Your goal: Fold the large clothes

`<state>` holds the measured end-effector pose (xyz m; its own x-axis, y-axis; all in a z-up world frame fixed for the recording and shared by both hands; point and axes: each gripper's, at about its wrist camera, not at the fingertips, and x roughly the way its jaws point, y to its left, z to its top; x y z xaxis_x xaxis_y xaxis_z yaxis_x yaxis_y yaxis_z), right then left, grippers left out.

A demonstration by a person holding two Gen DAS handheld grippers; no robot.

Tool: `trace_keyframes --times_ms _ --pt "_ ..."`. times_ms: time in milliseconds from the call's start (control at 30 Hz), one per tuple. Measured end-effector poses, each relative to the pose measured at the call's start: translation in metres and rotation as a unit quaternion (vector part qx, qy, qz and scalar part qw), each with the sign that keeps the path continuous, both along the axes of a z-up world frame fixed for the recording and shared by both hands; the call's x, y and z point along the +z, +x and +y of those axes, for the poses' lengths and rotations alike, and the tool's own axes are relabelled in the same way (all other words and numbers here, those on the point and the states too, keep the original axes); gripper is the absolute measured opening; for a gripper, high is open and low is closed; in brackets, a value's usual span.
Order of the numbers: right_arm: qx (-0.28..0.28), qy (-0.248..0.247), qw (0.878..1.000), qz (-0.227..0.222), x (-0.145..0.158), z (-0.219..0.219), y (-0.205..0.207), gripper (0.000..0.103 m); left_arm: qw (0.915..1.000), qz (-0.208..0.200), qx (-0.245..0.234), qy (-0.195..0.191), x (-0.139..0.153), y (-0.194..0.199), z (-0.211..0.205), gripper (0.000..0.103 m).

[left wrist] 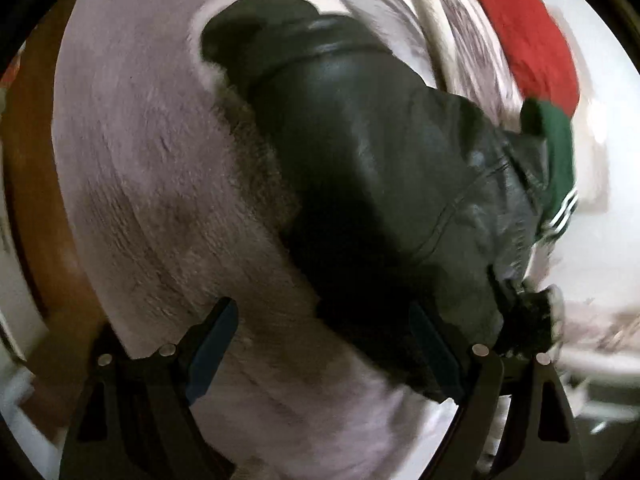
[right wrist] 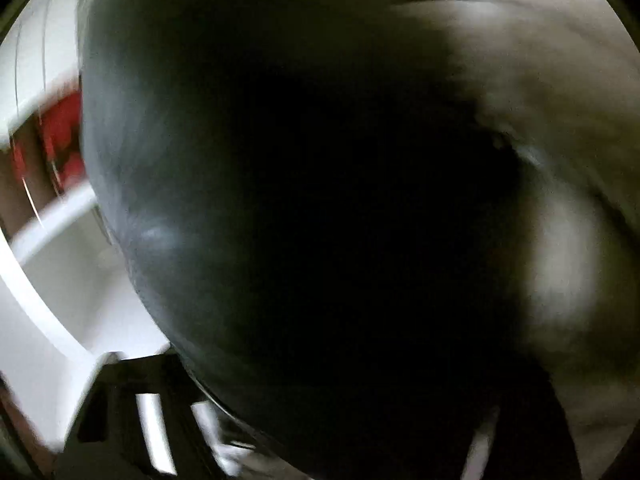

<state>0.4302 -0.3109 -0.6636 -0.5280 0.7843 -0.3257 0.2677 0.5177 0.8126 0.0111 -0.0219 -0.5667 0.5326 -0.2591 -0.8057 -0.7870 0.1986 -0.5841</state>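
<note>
A dark, leather-like jacket lies across a fuzzy grey-white blanket in the left wrist view. My left gripper is open just above the blanket, with the jacket's near edge between its fingers. In the right wrist view the same dark jacket fills the frame, right up against the camera, and hides the right gripper's fingertips. Only part of the right gripper's black frame shows at the bottom. Both views are blurred by motion.
A red cloth and a green garment with white stripes lie past the jacket at the right. A brown wooden edge runs along the left. White furniture shows at the left of the right wrist view.
</note>
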Motion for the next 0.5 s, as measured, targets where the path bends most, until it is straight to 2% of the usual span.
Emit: trace_keyframes --times_ms 33,133,233,367,500 --pt "-0.027 0.001 0.999 0.036 -0.001 -0.004 0.0 0.066 0.9997 -0.014 0.016 -0.014 -0.001 -0.004 0.0 0.087" --pt "-0.053 0.004 0.995 0.083 -0.004 -0.007 -0.001 0.063 0.9957 -0.055 0.057 -0.047 -0.004 -0.011 -0.004 0.087" --pt "-0.045 -0.003 0.996 0.082 -0.005 -0.002 0.001 0.063 0.9914 -0.073 0.078 -0.075 -0.013 -0.012 -0.01 0.087" --pt "-0.034 -0.003 0.996 0.084 -0.008 0.002 -0.001 0.063 0.9832 -0.115 0.095 -0.105 -0.039 -0.004 -0.012 0.087" --pt "-0.029 0.003 0.996 0.087 -0.01 0.008 -0.002 0.066 0.9804 -0.142 0.098 -0.096 -0.046 0.006 -0.006 0.088"
